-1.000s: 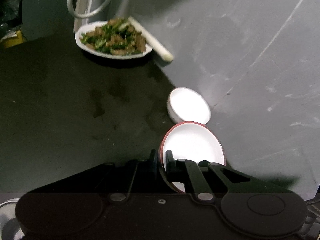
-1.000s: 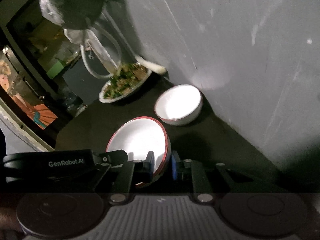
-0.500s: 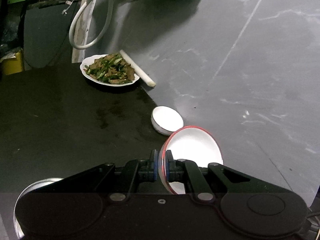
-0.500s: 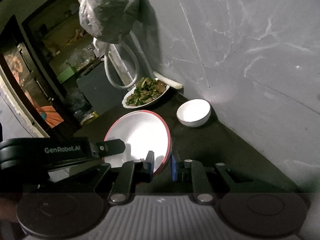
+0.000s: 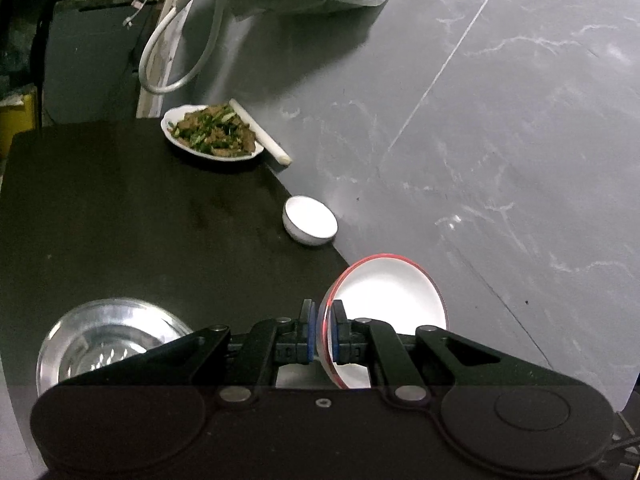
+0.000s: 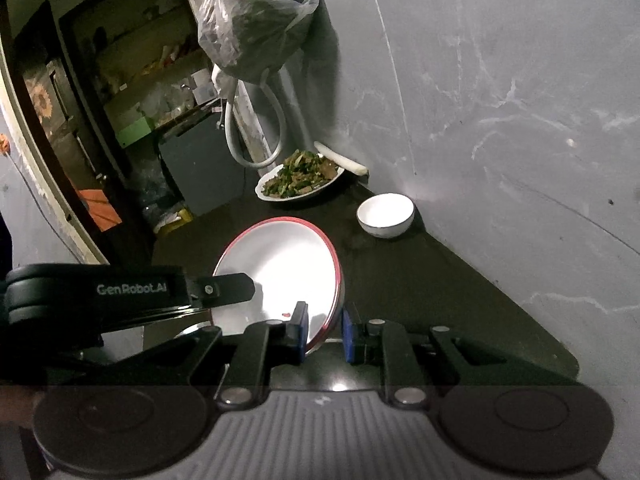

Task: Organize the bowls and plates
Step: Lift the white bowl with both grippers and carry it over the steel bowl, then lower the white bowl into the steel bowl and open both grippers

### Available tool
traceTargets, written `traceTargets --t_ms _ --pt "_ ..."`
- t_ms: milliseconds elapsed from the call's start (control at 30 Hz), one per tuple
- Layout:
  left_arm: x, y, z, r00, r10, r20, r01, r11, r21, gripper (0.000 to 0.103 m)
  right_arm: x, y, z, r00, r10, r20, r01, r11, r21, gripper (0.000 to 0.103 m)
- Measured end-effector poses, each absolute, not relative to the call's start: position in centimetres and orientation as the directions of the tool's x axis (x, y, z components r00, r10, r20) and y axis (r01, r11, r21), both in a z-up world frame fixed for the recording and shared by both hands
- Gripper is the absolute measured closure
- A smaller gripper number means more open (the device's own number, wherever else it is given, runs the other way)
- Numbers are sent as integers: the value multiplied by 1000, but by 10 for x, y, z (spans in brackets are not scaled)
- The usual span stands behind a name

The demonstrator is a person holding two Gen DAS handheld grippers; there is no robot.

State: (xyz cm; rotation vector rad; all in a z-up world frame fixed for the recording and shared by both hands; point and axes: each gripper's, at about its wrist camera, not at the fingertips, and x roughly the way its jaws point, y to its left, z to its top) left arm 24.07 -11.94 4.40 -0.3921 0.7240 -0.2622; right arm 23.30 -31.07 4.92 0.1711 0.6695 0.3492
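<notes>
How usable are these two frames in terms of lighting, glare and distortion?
Left wrist: dim; the red-rimmed plate is blown out white, the steel bowl glints, and the wall seam bends with fisheye. Right wrist: dim too; the plate and white bowl are overexposed, the doorway at left is murky, and the corners vignette black.
</notes>
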Motion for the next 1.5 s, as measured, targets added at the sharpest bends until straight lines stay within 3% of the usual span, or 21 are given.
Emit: traceTargets --t_ms 300,967,1500 --pt "226 -129 25 657 -388 -646 133 904 -407 96 223 -323 33 679 384 -625 -245 922 300 84" --pt "247 -134 -30 517 -286 -807 7 944 -330 96 265 -321 -18 487 445 -751 -272 895 353 84" --pt "264 -143 -49 438 -262 -860 -19 954 -300 93 284 -320 -35 394 449 -802 -282 889 360 81"
